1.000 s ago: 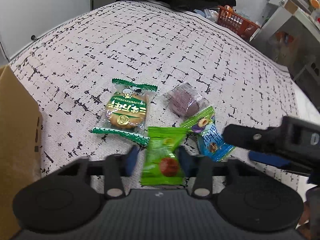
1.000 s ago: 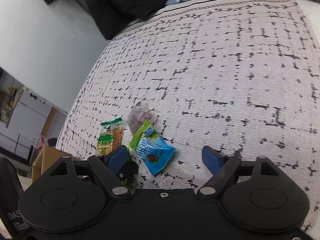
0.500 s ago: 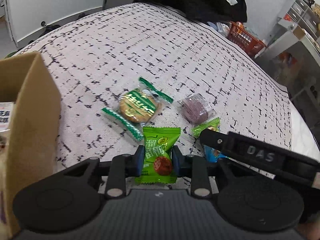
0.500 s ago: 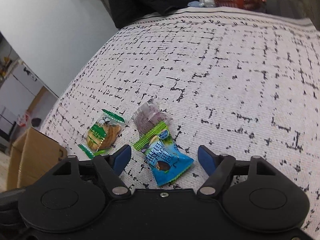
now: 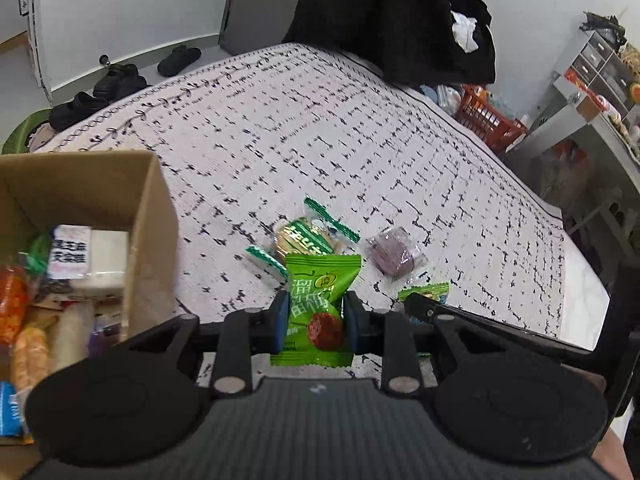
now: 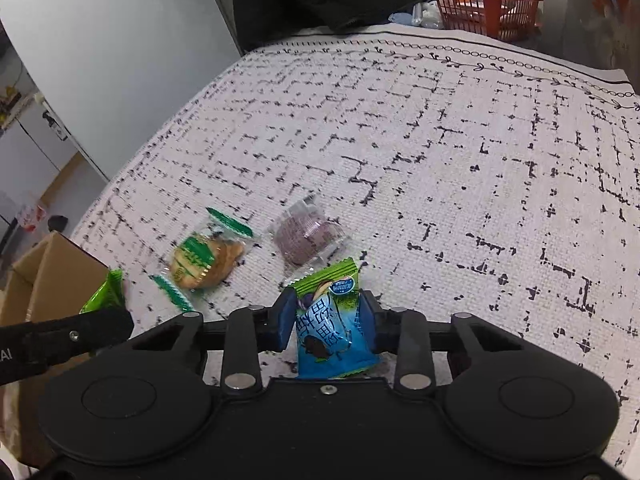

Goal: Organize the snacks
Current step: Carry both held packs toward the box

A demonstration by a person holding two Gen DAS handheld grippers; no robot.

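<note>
Pale walls point(image 5: 132, 0); dark clothing point(image 5: 392, 20) hanging; orange basket point(image 5: 490, 118), shoes point(image 5: 120, 80) on floor; shelving point(image 5: 600, 64) right.

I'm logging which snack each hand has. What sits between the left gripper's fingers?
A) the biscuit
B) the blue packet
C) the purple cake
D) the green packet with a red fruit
D: the left gripper pinches the green packet between its blue pads.

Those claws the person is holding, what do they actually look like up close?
Both look alike. Each claw, left and right, has a black plastic body with two round black discs, angled black link bars pinned with silver screws, and two short fingers faced with blue pads. The body's top is ribbed dark grey in the left view. Seen from the right view, the left claw's side carries white lettering, partly cut off.
</note>
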